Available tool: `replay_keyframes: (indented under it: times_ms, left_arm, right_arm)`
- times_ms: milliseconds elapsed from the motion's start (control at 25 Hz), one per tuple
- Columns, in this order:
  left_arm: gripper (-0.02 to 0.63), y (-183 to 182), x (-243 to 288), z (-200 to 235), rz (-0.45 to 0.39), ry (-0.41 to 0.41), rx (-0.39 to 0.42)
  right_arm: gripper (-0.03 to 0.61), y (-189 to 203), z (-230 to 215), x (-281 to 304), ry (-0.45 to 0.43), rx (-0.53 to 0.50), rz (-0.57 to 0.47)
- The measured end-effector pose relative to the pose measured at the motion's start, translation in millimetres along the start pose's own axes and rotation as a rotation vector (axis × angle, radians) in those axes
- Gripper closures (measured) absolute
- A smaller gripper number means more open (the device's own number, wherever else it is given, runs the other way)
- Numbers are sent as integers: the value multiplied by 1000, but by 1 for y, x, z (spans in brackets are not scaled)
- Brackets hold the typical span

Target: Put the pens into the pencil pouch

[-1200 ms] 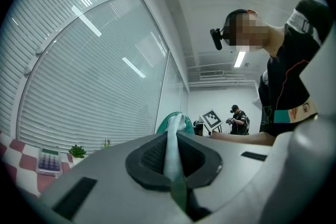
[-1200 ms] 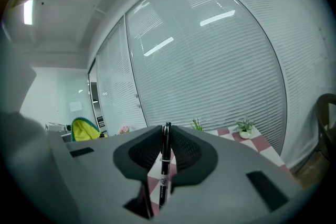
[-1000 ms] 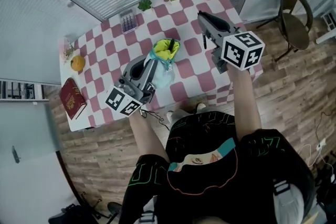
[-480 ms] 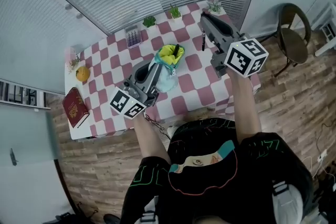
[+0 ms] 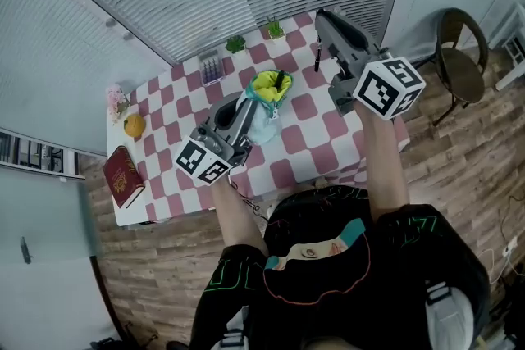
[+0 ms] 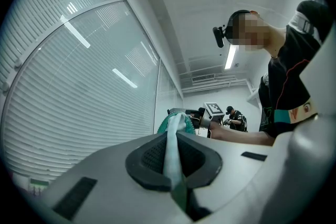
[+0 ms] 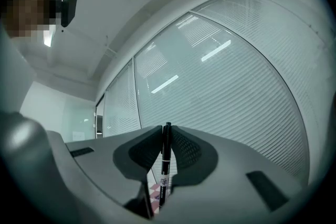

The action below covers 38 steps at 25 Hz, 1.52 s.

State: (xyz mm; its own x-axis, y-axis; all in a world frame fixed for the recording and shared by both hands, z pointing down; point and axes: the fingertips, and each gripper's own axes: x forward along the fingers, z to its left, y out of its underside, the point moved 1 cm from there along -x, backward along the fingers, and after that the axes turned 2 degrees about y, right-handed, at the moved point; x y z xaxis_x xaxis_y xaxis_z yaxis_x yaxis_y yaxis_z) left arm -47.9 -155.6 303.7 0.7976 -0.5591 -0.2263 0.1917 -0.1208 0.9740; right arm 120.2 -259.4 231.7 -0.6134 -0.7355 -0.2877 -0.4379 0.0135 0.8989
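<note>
A teal pencil pouch (image 5: 264,106) with a yellow lining stands open above the checkered table (image 5: 295,135), with a black pen (image 5: 279,80) sticking out of its mouth. My left gripper (image 5: 246,112) is shut on the pouch's fabric edge (image 6: 173,152) and holds it up. My right gripper (image 5: 321,27) is raised to the right of the pouch and is shut on another black pen (image 7: 166,162), which hangs down from the jaws (image 5: 317,57). The two grippers are apart.
Along the table's far edge stand small potted plants (image 5: 235,43) and a purple pen rack (image 5: 211,67). An orange (image 5: 134,125) and a red book (image 5: 123,176) lie at the left end. A chair (image 5: 461,61) stands on the wooden floor to the right.
Both grippers have risen: the right one lifted its pen well up and tilted, the left one raised the pouch a little. The grips are unchanged.
</note>
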Motion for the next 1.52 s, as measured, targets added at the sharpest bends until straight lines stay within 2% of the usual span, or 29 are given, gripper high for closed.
replay_keyframes:
  times_ms: [400, 880, 1160, 1360, 1520]
  left_arm:
    - [614, 4, 8, 8, 17, 18, -2]
    - [614, 15, 8, 14, 40, 6, -25]
    - [614, 16, 9, 10, 35, 18, -38]
    - [614, 20, 7, 8, 36, 16, -47]
    - [614, 18, 3, 6, 21, 8, -54]
  right_arm:
    - [520, -19, 19, 16, -64, 3, -61]
    - [520, -15, 57, 32, -161, 14, -50]
    - [520, -2, 79, 39, -200, 16, -29]
    - [520, 15, 99, 45, -234, -25, 8]
    - [520, 32, 103, 47, -213, -70, 60]
